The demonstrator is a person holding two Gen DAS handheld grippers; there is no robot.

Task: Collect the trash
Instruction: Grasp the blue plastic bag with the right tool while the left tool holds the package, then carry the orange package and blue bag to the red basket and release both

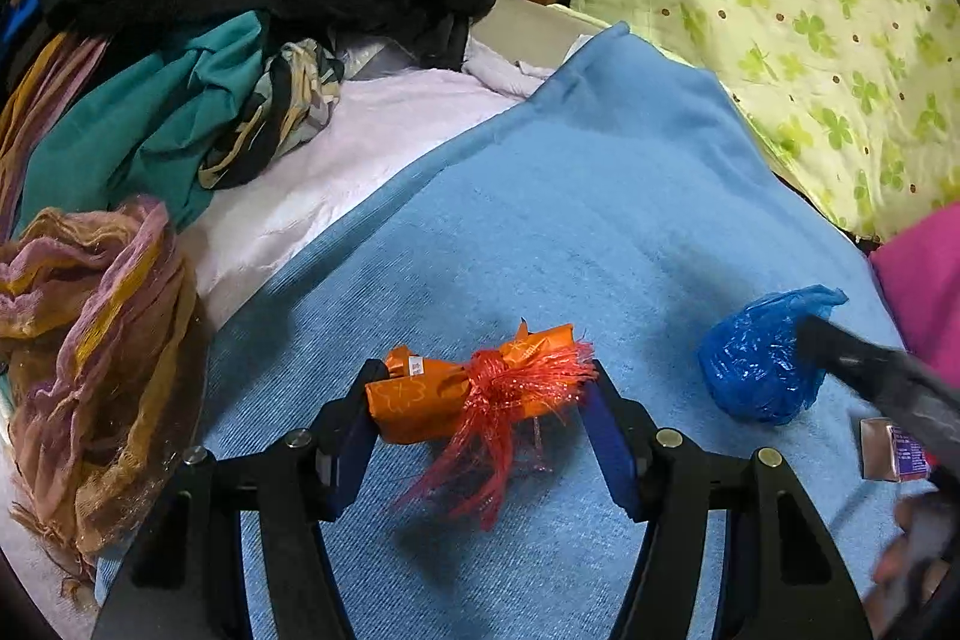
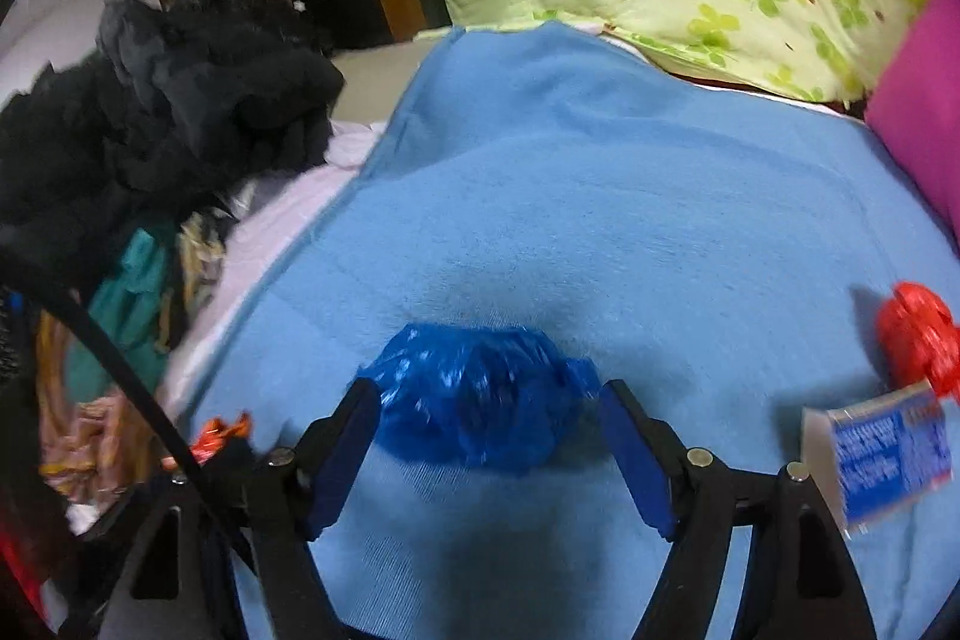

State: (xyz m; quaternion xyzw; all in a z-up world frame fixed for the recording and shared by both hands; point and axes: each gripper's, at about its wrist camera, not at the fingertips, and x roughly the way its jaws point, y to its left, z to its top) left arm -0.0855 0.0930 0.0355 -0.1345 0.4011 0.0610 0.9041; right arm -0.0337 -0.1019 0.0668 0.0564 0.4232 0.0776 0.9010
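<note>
The left claw (image 1: 483, 400) stands wide, its blue pads flanking the crumpled orange wrapper tied with a red tinsel ribbon (image 1: 474, 394); the left pad looks to touch the wrapper's end, while tinsel hides whether the right pad has contact. The right claw (image 2: 489, 400) is likewise spread around the scrunched blue plastic bag (image 2: 480, 394), with a sliver of gap on its right side. Neither has closed on its piece yet, as far as I can judge. Both pieces lie on the light blue fleece blanket (image 1: 600, 196) over the bed.

To do this well, settle each claw low so the pads meet the body of the item, not just tinsel strands or loose film, and close gently without pinching blanket.

Near the right claw lie a small foil-and-blue printed packet (image 2: 882, 454), blurred beyond reading, and a red crinkled plastic ball (image 2: 918, 340), cut by the frame edge. The left view shows the other claw only as a dark smear. No trash container is visible.
</note>
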